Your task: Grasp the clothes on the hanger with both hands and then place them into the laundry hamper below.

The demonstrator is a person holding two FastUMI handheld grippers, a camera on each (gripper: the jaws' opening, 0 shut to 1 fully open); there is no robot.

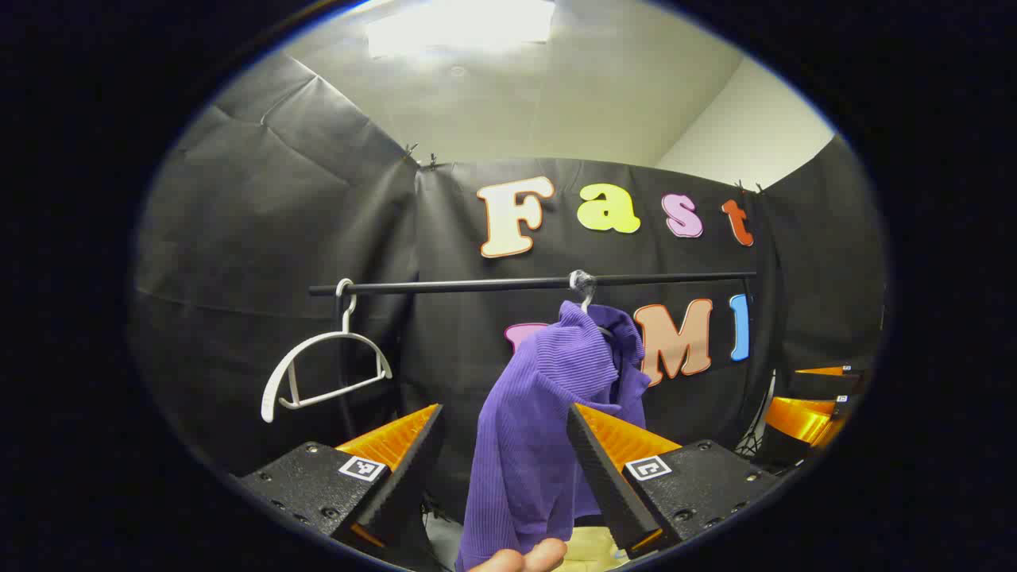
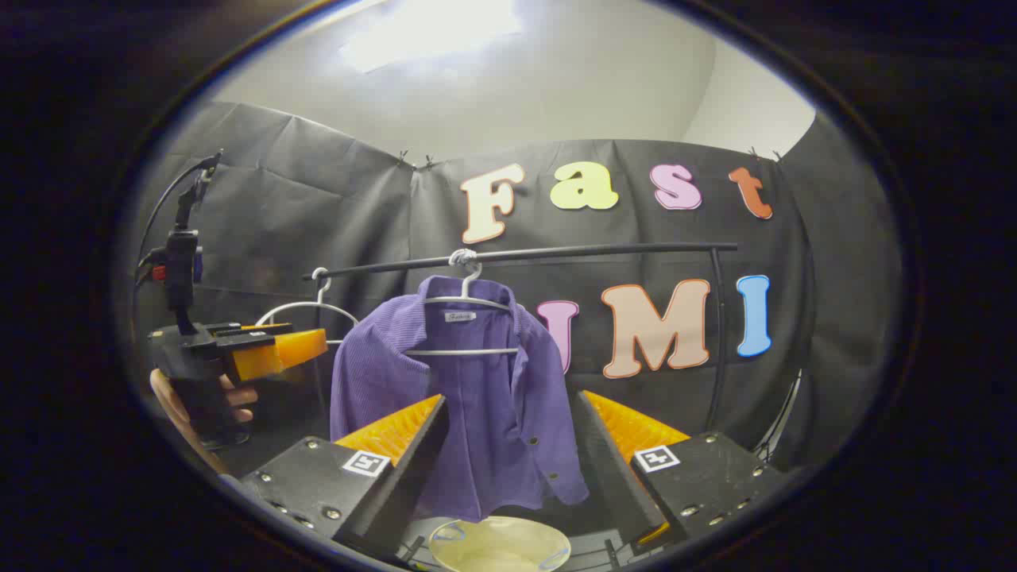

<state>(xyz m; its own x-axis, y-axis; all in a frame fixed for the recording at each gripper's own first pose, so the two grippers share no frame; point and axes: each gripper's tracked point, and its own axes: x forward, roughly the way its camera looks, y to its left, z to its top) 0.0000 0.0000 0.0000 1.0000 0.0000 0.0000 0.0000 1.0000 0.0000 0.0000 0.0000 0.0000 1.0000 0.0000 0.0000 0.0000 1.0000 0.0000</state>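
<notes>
A purple ribbed shirt (image 2: 469, 389) hangs on a white hanger (image 2: 467, 303) from a black rail (image 2: 604, 252). In the right gripper view it faces me, framed between the spread fingers of my right gripper (image 2: 508, 413), which is open and holds nothing. In the left gripper view the shirt (image 1: 540, 413) shows edge-on, beyond my open left gripper (image 1: 504, 413); I cannot tell if the fingers touch it. The pale laundry hamper (image 2: 548, 548) sits below the shirt. A hand holds the left gripper (image 2: 278, 349) to the left of the shirt.
An empty white hanger (image 1: 318, 373) hangs at the rail's left end (image 1: 334, 290). The rack's upright post (image 2: 719, 334) stands at the right. Black cloth walls close in behind and on both sides. A fingertip (image 1: 520, 556) shows at the bottom of the left gripper view.
</notes>
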